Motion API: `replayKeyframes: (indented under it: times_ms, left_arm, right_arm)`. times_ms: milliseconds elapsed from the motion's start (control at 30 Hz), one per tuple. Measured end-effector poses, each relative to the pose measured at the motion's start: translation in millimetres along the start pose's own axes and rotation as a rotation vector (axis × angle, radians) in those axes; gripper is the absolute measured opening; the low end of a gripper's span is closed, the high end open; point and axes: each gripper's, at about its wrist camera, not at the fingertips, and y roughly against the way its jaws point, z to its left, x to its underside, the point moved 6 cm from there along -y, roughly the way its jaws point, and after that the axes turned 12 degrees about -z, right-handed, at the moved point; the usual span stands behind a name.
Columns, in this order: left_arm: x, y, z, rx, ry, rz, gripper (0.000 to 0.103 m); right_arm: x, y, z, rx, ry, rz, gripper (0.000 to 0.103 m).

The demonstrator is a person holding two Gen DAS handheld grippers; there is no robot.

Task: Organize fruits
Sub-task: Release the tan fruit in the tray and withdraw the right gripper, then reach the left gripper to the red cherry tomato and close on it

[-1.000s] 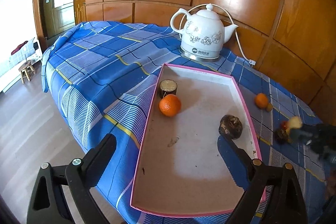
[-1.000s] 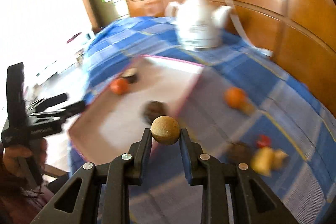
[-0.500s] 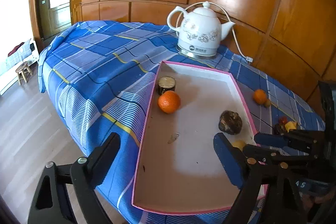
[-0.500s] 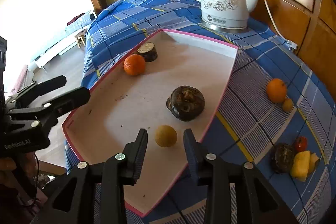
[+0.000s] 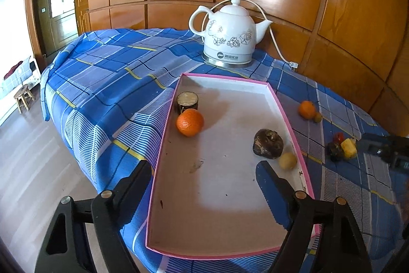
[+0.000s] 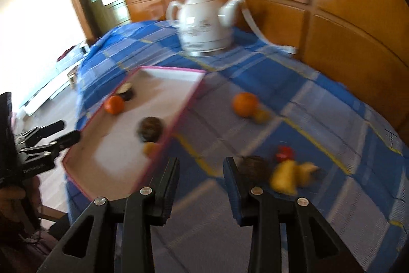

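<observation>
Four fruits lie inside a shallow white tray with a pink rim [image 5: 282,106], seen past the fingers of the left gripper [image 5: 207,177], whose jaws are spread wide and closing, with only bare tray floor between them. Just ahead of that gripper's right finger [image 5: 273,192] sits a small yellow-brown fruit [image 5: 287,160], touching or nearly touching a dark knobbly fruit [image 5: 268,147] beyond it. Farther ahead, nearer the left finger's side, an orange [image 5: 190,122] rests against a dark stubby piece with a pale cut top [image 5: 187,101]. The tray lies on a blue plaid cloth [image 5: 107,83], and a white flowered kettle [image 5: 228,36] stands beyond its far end. The right gripper [image 6: 200,183] hangs over the cloth to the right of the tray, its fingers parted a little and holding nothing; this view is blurred. Just ahead of its right finger [image 6: 234,186] lies a cluster on the cloth: a dark round fruit [image 6: 253,166], a yellow piece [image 6: 286,177] and a small red fruit [image 6: 283,152]. Farther ahead, a second orange [image 6: 245,104] sits with a small yellowish fruit [image 6: 262,115] against it.
</observation>
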Motion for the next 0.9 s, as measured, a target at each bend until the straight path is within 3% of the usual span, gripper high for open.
replayKeyframes:
  times_ms: [300,500,633,900]
  left_arm:
    - [1,4,-22,0.031,-0.065,-0.002,0.083]
    - [-1,5,-34,0.043,-0.096,-0.003,0.083]
    - [-1,4,-42,0.057,-0.113,0.002,0.081]
    - [4,2,-64,0.106,-0.157,0.029,0.071]
  right_arm:
    - [17,27,-95,0.167,-0.128,0.002,0.036]
    - [39,32,-157,0.239,-0.362,-0.002,0.036]
    - [47,33,-175,0.298,-0.419,0.023,0.036]
    - [54,26,-180,0.325,-0.442,0.068,0.036]
